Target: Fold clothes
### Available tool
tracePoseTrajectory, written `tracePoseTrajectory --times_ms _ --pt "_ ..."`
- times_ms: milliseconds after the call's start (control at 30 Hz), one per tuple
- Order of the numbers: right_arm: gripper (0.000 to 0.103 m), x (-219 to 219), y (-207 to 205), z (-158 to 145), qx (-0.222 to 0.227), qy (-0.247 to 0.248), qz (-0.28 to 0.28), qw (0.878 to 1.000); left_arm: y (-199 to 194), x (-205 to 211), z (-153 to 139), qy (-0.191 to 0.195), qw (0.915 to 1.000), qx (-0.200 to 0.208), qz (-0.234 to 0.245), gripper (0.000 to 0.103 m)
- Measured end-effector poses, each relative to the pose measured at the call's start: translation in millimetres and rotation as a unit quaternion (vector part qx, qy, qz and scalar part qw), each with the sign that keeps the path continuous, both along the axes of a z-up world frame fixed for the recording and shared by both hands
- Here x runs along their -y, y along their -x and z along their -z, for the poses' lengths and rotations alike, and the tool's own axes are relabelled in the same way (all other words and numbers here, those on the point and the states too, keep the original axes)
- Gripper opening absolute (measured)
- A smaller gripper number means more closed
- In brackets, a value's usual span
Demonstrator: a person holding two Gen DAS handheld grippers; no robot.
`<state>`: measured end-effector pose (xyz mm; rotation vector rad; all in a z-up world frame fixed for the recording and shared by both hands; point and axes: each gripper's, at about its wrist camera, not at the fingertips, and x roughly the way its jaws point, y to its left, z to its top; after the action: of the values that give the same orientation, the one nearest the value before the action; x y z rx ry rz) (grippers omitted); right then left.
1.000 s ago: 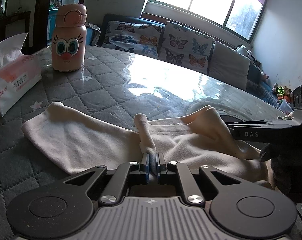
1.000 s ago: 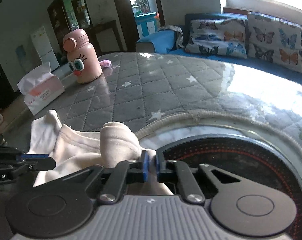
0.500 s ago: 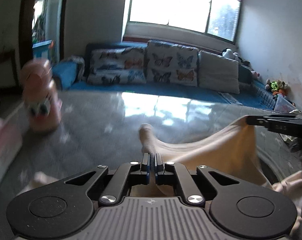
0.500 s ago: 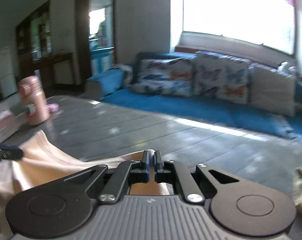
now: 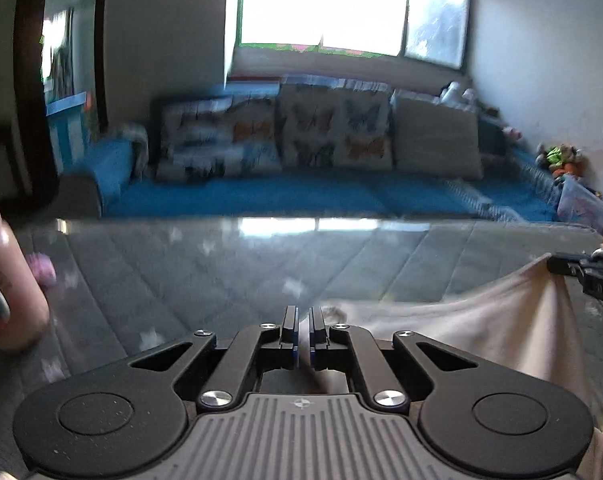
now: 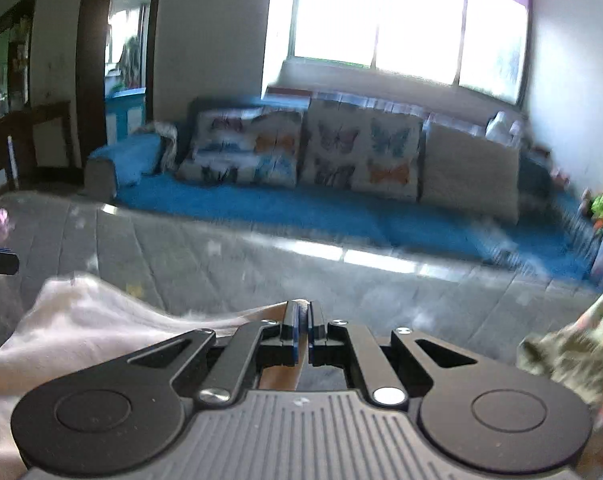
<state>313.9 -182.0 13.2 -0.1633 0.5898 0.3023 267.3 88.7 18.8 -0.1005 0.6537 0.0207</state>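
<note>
Both my grippers, left (image 5: 303, 316) and right (image 6: 303, 312), have their jaws clamped on the cream garment (image 5: 489, 320), which hangs stretched between them above the quilted grey worktop (image 5: 221, 272), toward its near edge.

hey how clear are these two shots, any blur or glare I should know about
Left wrist view: the window is blown out white, the sofa cushions and pink bottle are motion-smeared, while the left tool is sharp. Right wrist view: same overexposed window, glare streak on the table, blurred cream garment, crisp right tool; fisheye bending throughout.
</note>
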Motion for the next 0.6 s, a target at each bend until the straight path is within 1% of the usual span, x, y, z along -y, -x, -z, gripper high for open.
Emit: tracePoseTrajectory --times_ms 67,133,200,233,267,300,367,433,467,600 --pt "0.006 5 -7 10 -0.03 -0.007 0.004 1.0 -5 -6 2 0.017 0.9998 -0.01 0.0 0.006" --pt "0.009 13 -8 15 -0.036 -0.021 0.011 0.999 -10 -12 5 0.034 0.9992 -0.02 -0.001 0.008" --pt "0.015 23 -12 16 -0.054 -0.044 0.017 0.997 -16 -13 5 0.047 0.9986 -0.026 0.002 0.017" --pt "0.015 29 -14 17 -0.065 -0.058 0.021 0.996 -18 -11 4 0.051 0.9983 -0.027 0.002 0.02" --pt "0.015 32 -13 17 -0.067 -0.062 0.022 0.996 -19 -9 3 0.055 0.9982 -0.026 0.004 0.025" --pt "0.016 36 -13 16 -0.07 -0.066 0.023 0.995 -19 -6 3 0.057 0.9981 -0.024 0.008 0.028" --pt "0.016 43 -11 15 -0.073 -0.075 0.026 0.994 -22 0 3 0.057 0.998 -0.023 0.017 0.028" --pt "0.017 48 -9 13 -0.074 -0.081 0.026 0.994 -27 7 5 0.047 0.9983 -0.027 0.022 0.028" --pt "0.017 49 -8 13 -0.074 -0.079 0.024 0.994 -29 11 7 0.042 0.9984 -0.029 0.025 0.026" --pt "0.02 50 -5 13 -0.074 -0.07 0.014 0.995 -41 23 12 0.024 0.9984 -0.039 0.032 0.026"
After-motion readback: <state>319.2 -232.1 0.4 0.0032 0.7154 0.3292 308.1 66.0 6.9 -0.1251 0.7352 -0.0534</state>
